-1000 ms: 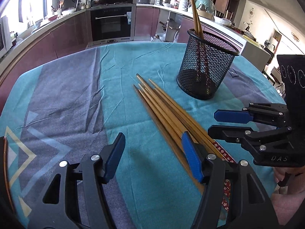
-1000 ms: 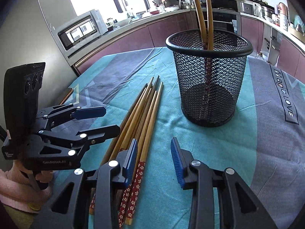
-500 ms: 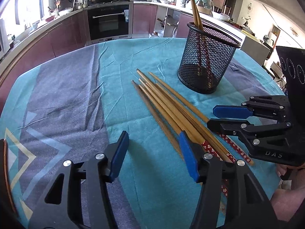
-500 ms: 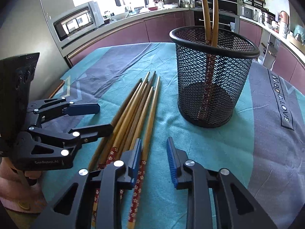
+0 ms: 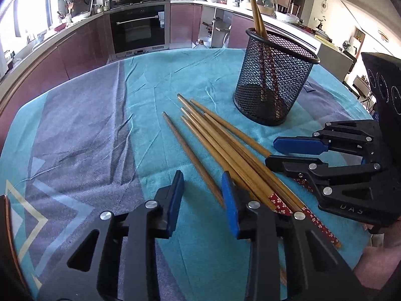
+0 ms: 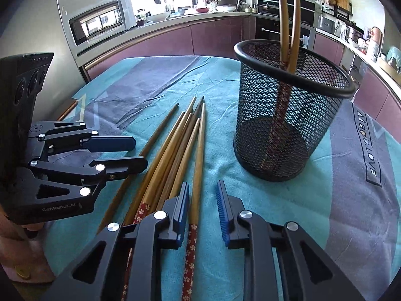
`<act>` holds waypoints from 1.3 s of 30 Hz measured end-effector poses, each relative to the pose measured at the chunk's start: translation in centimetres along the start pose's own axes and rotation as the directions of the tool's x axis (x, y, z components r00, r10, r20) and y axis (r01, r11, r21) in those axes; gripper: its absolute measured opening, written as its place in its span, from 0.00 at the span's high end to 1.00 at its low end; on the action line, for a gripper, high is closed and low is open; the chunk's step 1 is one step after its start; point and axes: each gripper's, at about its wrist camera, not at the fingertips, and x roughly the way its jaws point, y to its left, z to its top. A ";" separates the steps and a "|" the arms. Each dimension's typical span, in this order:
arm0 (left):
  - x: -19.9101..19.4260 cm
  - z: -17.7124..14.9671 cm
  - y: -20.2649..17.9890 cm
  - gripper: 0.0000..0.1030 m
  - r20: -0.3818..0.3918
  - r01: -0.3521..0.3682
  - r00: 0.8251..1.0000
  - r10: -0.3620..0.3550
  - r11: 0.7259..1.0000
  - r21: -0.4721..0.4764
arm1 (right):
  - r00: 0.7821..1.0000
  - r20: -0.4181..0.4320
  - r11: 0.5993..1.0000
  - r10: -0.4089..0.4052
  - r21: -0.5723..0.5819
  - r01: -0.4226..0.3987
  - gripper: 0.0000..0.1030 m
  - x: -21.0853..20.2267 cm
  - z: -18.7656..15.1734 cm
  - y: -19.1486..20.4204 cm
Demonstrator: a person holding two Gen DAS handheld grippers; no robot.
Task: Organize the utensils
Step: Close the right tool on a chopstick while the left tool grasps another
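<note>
teal tablecloth point(image 5: 105, 115), oven point(image 5: 137, 30), microwave point(image 6: 100, 22)

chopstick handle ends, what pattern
Red with small white flowers on the chopstick handle ends; clearest in the right wrist view.

Chopsticks' point(image 6: 198, 155) patterned ends perhaps hidden.

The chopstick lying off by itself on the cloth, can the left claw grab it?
Probably yes. The lone chopstick runs right into the gap of the left claw, whose jaws are closing with nothing gripped yet. Nothing covers it; the bundle of chopsticks lies just beside it, apart.
</note>
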 end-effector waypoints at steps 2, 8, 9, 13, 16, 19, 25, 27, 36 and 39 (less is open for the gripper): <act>0.0 0.2 0.2 0.84 -0.003 0.013 1.000 -0.013 1.000 -0.010 | 1.000 0.003 1.000 -0.001 0.000 0.001 0.79 0.3 0.3 0.1; -0.1 0.3 0.3 0.83 -0.002 0.012 1.000 -0.012 1.000 -0.017 | 1.000 -0.001 1.000 0.001 0.008 -0.001 0.84 0.3 0.5 -0.3; 0.0 0.1 0.4 0.80 -0.002 0.008 1.000 -0.009 1.000 -0.019 | 1.000 -0.002 1.000 0.001 0.010 -0.001 0.84 0.4 0.6 -0.3; 0.3 0.2 0.7 0.75 -0.001 0.020 1.000 -0.020 0.999 -0.027 | 1.000 -0.003 1.000 -0.011 -0.002 0.011 0.84 0.8 1.0 -0.1; 0.6 0.3 0.5 0.75 0.001 0.009 1.000 -0.009 1.000 -0.023 | 1.000 0.001 1.000 -0.010 0.004 0.010 0.86 1.0 1.3 0.0; 0.8 0.5 0.2 0.82 0.002 -0.024 1.000 0.024 1.000 -0.019 | 1.000 0.005 1.000 0.003 0.024 -0.003 0.94 1.1 1.4 -0.3; 0.4 0.3 0.1 0.87 0.015 -0.051 0.999 0.052 0.997 -0.050 | 1.000 0.020 0.999 0.016 0.046 -0.017 0.95 0.7 1.1 -0.6; 0.2 0.1 0.2 0.89 0.020 -0.052 0.998 0.053 0.997 -0.059 | 0.999 0.032 0.998 0.027 0.054 -0.028 0.95 0.2 1.0 -0.7; -2.1 -0.5 1.0 0.92 0.061 -0.020 0.998 0.027 0.995 -0.102 | 0.989 0.117 0.994 0.095 0.050 -0.101 0.95 -2.9 0.5 -0.5; -3.2 -0.5 1.2 0.92 0.084 0.015 0.996 -0.006 0.994 -0.112 | 0.984 0.143 0.993 0.105 0.046 -0.112 0.95 -3.9 0.5 -0.4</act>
